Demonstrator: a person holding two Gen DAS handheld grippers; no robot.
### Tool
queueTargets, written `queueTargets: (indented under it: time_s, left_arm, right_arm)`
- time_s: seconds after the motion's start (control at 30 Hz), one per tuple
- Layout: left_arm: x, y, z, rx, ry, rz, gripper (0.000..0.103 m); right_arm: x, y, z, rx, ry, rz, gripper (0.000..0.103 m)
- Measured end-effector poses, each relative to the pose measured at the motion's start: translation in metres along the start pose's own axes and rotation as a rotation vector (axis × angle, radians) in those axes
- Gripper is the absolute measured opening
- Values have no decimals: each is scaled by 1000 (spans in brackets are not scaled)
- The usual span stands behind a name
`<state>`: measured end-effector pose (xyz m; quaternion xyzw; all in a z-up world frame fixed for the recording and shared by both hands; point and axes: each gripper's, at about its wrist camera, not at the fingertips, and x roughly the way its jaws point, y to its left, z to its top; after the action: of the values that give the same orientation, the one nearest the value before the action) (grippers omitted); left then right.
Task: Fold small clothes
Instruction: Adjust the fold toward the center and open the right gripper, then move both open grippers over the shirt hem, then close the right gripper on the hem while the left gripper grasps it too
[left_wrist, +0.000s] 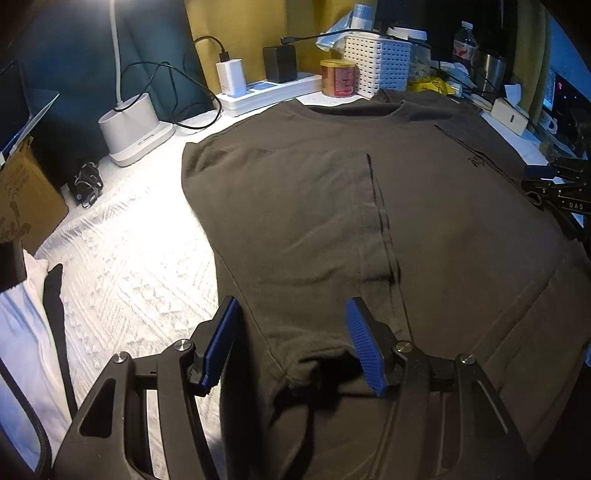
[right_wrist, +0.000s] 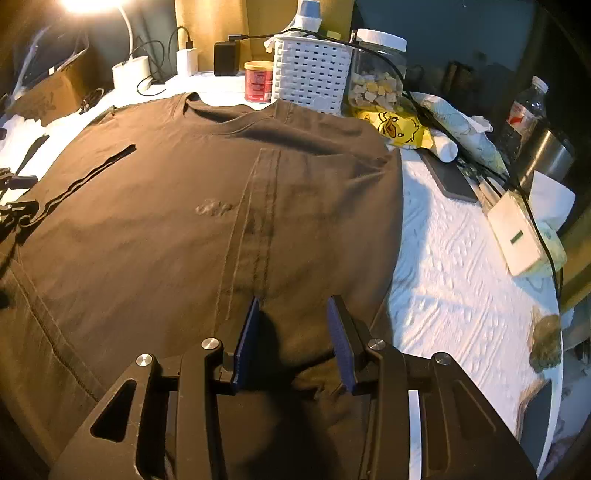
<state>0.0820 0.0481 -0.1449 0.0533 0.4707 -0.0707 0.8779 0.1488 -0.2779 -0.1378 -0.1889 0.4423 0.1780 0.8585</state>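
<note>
My left gripper (left_wrist: 291, 332) stands wide open, holding nothing, over the near hem of the dark shirt (left_wrist: 332, 206). My right gripper (right_wrist: 293, 332) is open too and empty, above the same hem. The shirt lies flat on the white cloth (right_wrist: 454, 266), sleeves folded in. Behind its collar stand a red can (right_wrist: 258, 82), a white basket (right_wrist: 312, 72) and a jar (right_wrist: 376, 74) of pale chunks.

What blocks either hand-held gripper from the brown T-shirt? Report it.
Nothing visible. The left hand-held gripper and right hand-held gripper both hang open directly over the brown T-shirt's near hem, with only bare fabric between their fingers.
</note>
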Motion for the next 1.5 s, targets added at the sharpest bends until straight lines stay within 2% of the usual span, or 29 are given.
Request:
queueTargets:
  time_s: [0.17, 0.3, 0.53, 0.63, 0.77, 0.8, 0.87, 0.93, 1.0, 1.2, 1.5]
  left_arm:
    - [-5, 0, -7, -9, -3, 1, 60]
    - [-16, 0, -11, -17, -38, -2, 60]
    - [-55, -6, -16, -56, -194, -12, 60]
    - [-64, -10, -18, -80, -233, -35, 60]
    - [-67, -21, -21, -83, -246, -73, 60]
    - [-68, -25, -21, -80, -247, -81, 61]
    - [-69, -34, -23, -72, -251, -92, 61]
    - [-73, -41, -26, -66, -258, -102, 66]
    - [-75, -46, -29, -69, -268, -120, 77]
    - [-84, -57, -37, -72, -278, -140, 78]
    - [-88, -66, -54, -80, -254, -133, 78]
  right_arm:
    - [-5, 5, -5, 13, -8, 0, 41]
    - [-15, 8, -7, 23, -28, -5, 41]
    - [-36, 7, -15, 55, -60, -14, 41]
    - [-46, 5, -21, 75, -71, -17, 41]
    - [-63, 0, -34, 107, -88, -36, 43]
    - [-68, -4, -38, 121, -93, -43, 47]
    - [-76, -10, -46, 143, -97, -52, 63]
    - [-84, -16, -57, 171, -99, -65, 64]
    - [-91, -21, -69, 195, -95, -75, 64]
    - [-101, -28, -102, 257, -74, -88, 64]
    - [-88, -11, -132, 241, -28, -24, 63]
